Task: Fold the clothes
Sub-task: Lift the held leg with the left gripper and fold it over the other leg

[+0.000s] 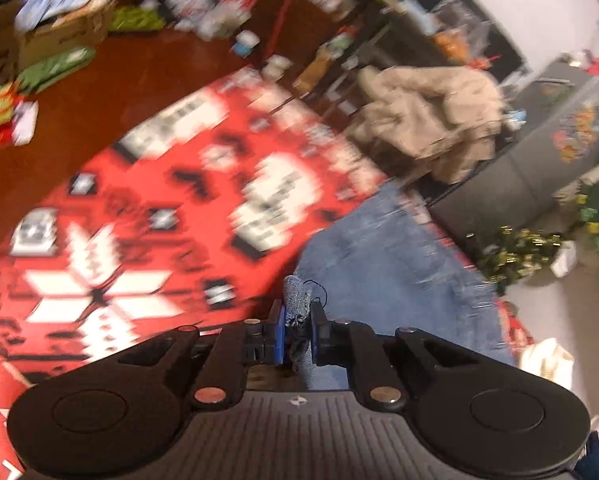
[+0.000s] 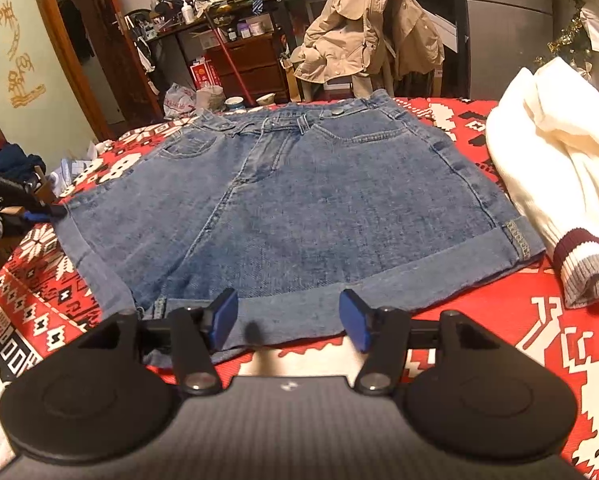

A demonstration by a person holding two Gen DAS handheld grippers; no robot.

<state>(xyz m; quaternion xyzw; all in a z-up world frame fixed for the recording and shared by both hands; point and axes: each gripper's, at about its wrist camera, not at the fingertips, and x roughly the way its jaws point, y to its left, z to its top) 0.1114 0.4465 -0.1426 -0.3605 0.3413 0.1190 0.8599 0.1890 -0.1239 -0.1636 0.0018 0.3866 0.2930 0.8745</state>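
Observation:
Blue denim shorts (image 2: 299,208) lie flat on the red patterned tablecloth (image 2: 479,360), waistband at the far side and rolled hems toward me. My right gripper (image 2: 287,316) hovers open over the near rolled hem, its blue pads (image 2: 223,316) standing on either side of the cloth without pressing it. In the blurred left wrist view, my left gripper (image 1: 298,314) is shut on a bunched corner of the shorts (image 1: 399,264), lifted a little off the cloth. The left gripper (image 2: 39,210) also shows at the shorts' left hem corner in the right wrist view.
A cream sweater (image 2: 547,184) with a maroon and grey cuff is heaped at the table's right. A beige jacket (image 2: 363,32) hangs on a chair beyond the far edge, in front of a cluttered desk (image 2: 219,12). Cardboard boxes (image 1: 51,36) stand on the floor.

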